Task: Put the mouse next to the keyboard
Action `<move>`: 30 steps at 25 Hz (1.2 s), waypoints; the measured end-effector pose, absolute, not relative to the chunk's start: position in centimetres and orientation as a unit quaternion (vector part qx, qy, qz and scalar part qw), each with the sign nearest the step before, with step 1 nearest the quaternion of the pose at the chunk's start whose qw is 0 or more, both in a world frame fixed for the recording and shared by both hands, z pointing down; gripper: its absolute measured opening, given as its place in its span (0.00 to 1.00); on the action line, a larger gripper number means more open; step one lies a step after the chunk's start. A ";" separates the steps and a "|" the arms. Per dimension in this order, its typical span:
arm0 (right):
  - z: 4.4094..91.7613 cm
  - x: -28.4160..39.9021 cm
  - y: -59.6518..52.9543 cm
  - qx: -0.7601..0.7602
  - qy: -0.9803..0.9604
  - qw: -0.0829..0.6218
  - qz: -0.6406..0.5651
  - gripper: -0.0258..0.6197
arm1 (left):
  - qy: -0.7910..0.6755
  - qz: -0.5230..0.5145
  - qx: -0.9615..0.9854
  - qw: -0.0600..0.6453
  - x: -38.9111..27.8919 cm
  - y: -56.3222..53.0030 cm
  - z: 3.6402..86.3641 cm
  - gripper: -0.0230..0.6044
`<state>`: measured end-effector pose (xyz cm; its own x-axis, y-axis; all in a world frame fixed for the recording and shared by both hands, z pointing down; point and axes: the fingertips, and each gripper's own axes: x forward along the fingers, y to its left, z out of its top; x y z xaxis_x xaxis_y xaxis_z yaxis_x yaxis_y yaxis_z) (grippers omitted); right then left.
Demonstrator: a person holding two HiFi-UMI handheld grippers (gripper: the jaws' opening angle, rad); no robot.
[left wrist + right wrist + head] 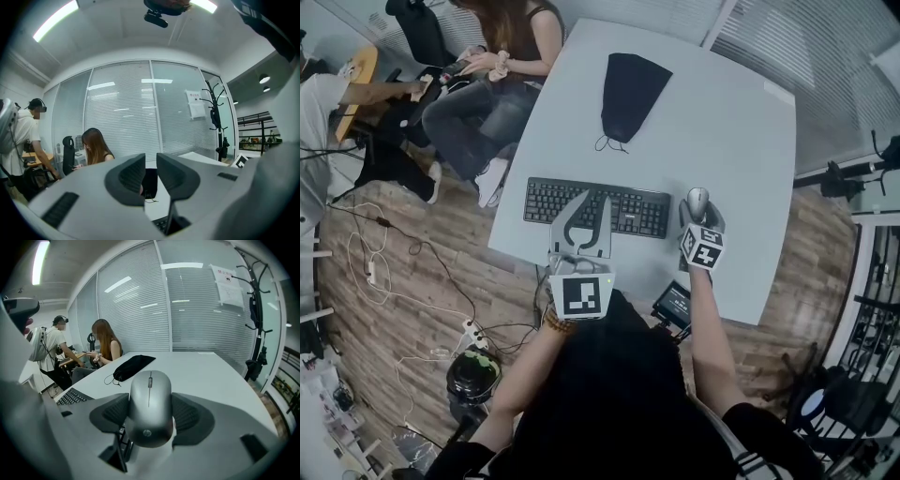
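1. The right gripper [700, 221] has its jaws clamped on the mouse [150, 404]. The ribbed pads press on both of its sides, and its scroll wheel end points away from the gripper.
2. In the head view the mouse is just off the right end of the keyboard [642, 214], roughly level with it, over the white table [741, 141]. I honestly can't tell if it's actually sitting on the tabletop or a hair above it.
3. The left gripper [150, 174] is closed down to a thin slit with nothing in it. It hangs over the middle of the keyboard, pointing out across the table.
4. Both marker cubes face up at the head camera, the left one closer to the person's body.
5. Further back on the table there's a black drawstring pouch [630, 89] lying flat, well apart from the keyboard and the mouse.
6. Background stuff: someone sits at the far left corner of the table [502, 75] with their hands together in front of them. There are also cables and a power strip [471, 333] on the wood floor.
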<state>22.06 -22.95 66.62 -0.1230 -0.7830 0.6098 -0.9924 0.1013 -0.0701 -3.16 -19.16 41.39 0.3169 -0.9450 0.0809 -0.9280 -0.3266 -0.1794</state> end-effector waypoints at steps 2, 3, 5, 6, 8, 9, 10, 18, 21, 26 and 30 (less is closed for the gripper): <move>66.9 22.1 -22.9 0.625 -0.709 0.220 0.242 0.48 | 0.578 -0.084 -0.810 0.050 -3.3 -19.2 41.4 0.16; 67.0 22.1 -22.9 0.625 -0.708 0.222 0.243 0.48 | 0.579 -0.082 -0.810 0.049 -3.3 -19.3 41.4 0.16; 67.4 22.1 -22.9 0.624 -0.707 0.225 0.246 0.48 | 0.578 -0.084 -0.810 0.049 -3.4 -19.3 41.5 0.16; 67.6 22.1 -22.8 0.623 -0.707 0.226 0.247 0.48 | 0.577 -0.088 -0.811 0.050 -3.4 -19.3 41.5 0.16; 67.9 22.2 -22.7 0.623 -0.705 0.228 0.250 0.48 | 0.576 -0.091 -0.811 0.052 -3.3 -19.3 41.6 0.16; 68.1 22.3 -22.7 0.623 -0.704 0.229 0.252 0.48 | 0.575 -0.091 -0.811 0.052 -3.3 -19.3 41.6 0.16; 68.3 22.3 -22.6 0.623 -0.703 0.231 0.254 0.48 | 0.575 -0.091 -0.812 0.051 -3.2 -19.4 41.6 0.16; 69.7 22.7 -22.2 0.621 -0.697 0.245 0.263 0.48 | 0.576 -0.095 -0.811 0.045 -3.3 -19.4 42.1 0.16; 70.2 22.5 -22.1 0.619 -0.695 0.251 0.267 0.48 | 0.577 -0.092 -0.810 0.045 -3.6 -19.5 42.0 0.16; 71.2 22.5 -21.9 0.616 -0.692 0.258 0.274 0.48 | 0.579 -0.096 -0.808 0.040 -3.7 -19.5 42.4 0.16; 72.0 22.6 -21.7 0.616 -0.688 0.263 0.280 0.48 | 0.578 -0.098 -0.809 0.040 -3.7 -19.6 42.6 0.16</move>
